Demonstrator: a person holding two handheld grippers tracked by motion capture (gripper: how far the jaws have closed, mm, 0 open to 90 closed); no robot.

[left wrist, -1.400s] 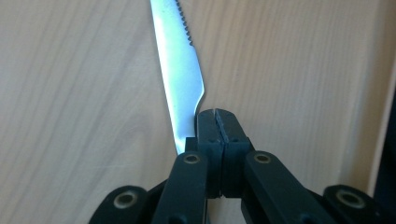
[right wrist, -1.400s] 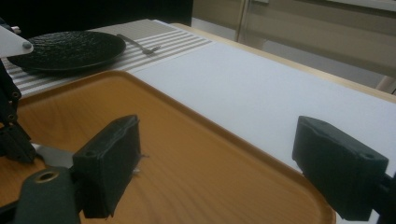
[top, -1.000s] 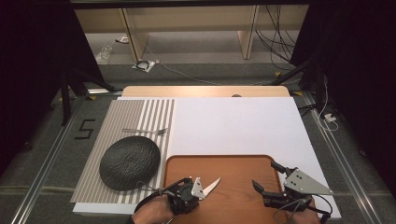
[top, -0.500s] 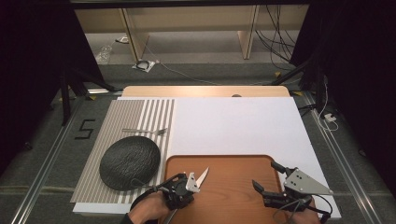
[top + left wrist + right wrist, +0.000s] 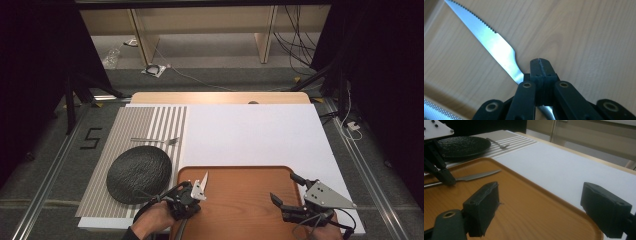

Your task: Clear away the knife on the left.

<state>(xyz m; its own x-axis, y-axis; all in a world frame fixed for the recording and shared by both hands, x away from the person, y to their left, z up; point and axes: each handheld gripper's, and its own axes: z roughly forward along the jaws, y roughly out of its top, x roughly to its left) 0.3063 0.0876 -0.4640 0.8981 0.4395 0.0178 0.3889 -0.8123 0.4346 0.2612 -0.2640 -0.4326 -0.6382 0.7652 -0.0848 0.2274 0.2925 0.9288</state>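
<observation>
One serrated table knife (image 5: 202, 182), one fork (image 5: 156, 140), one black plate (image 5: 138, 173), one wooden tray (image 5: 250, 200), one striped placemat (image 5: 150, 120) and two tongs.

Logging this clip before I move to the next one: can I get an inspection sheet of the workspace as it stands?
Surface: wooden table under a white sheet, with a striped placemat at the left and a brown tray at the near edge.
Job's things: knife, serrated blade over the tray; fork and black plate on the placemat.
Clutter: nothing seen on the table.
Grippers: left hand-held gripper shut on the knife near its handle; right hand-held gripper open, holding nothing, over the tray's right end.
Cables: black ones trail from both grippers; more hang at the far right.
Surroundings: grey floor, a "5" marked at the left, wooden furniture legs beyond.
</observation>
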